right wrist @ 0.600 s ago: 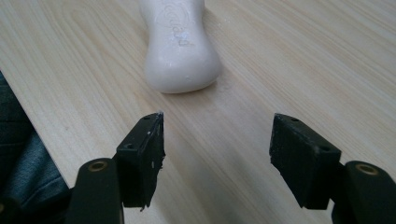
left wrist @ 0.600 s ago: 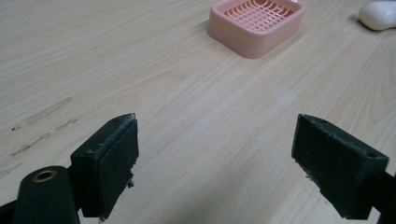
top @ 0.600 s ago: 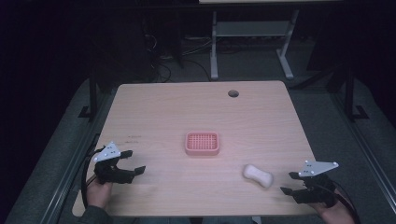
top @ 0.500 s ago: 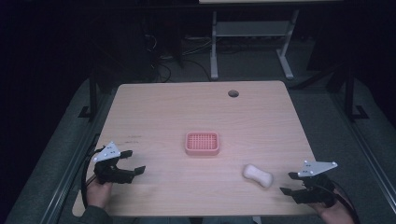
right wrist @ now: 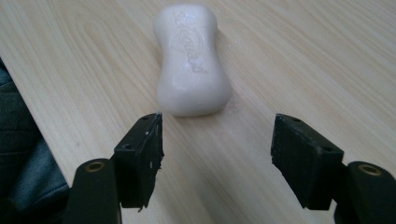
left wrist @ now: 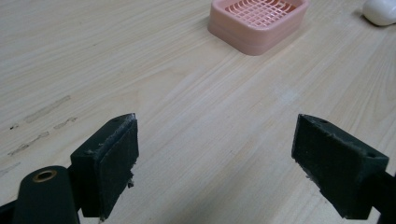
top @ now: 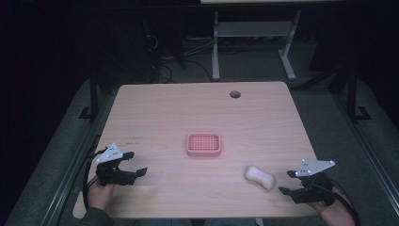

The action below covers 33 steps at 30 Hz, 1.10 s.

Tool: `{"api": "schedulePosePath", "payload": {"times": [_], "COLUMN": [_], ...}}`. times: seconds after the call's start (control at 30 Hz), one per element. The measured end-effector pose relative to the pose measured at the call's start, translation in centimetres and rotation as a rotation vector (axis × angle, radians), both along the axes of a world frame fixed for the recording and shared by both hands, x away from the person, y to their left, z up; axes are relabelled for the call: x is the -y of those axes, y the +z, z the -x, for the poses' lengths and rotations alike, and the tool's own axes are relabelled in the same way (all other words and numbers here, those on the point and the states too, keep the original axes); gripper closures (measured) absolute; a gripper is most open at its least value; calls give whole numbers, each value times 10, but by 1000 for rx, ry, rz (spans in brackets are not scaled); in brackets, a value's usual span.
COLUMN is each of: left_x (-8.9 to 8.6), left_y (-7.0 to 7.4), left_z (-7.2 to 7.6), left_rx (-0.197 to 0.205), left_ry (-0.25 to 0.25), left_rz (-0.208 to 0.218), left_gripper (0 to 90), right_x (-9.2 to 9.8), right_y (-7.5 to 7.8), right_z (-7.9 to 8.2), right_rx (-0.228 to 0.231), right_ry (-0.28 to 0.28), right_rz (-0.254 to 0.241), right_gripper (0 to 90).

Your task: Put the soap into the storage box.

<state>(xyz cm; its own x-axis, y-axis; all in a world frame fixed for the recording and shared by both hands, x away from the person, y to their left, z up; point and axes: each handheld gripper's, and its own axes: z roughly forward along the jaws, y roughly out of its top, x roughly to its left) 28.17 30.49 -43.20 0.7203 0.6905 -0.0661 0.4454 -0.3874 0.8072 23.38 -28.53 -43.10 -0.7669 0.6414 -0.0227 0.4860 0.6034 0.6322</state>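
A white bar of soap [top: 259,177] [right wrist: 192,59] lies flat on the wooden table [top: 197,113], right of centre near the front edge. A pink slotted soap dish [top: 203,144] [left wrist: 258,21] sits at the table's middle. My right gripper [top: 288,183] [right wrist: 217,154] rests at the front right, open, its jaws pointing at the soap just ahead of them and apart from it. At the front left my left gripper [top: 136,165] [left wrist: 215,163] stands open over bare wood, aimed towards the dish. The soap's end [left wrist: 381,10] shows beyond the dish.
A round cable hole [top: 235,94] sits near the table's far edge. Beyond the table stand a white desk frame [top: 254,42] and cables on a dark floor. A trouser leg [right wrist: 23,154] shows past the table's front edge.
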Motion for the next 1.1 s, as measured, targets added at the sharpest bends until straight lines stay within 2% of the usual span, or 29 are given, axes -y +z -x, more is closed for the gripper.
{"api": "schedulePosePath", "payload": {"times": [0.17,0.47,0.77,1.1], "left_x": [0,0,1,2], "left_y": [-1,-1,-1,-1], "left_z": [0,-1,-1,-1], "left_rx": [-5,-6,-7,-4], "left_ry": [6,-2,-8,-11], "left_rz": [2,-8,-12,-18], "left_gripper": [140,140,140,140], "right_x": [-7,-19,-27,-51], "right_y": [3,9,12,9], "right_z": [-6,-11,-15,-26], "right_rx": [-17,-16,-16,-28], "right_ry": [19,59,72,125], "right_rz": [4,29,34,73], "right_gripper": [312,312,312,311]}}
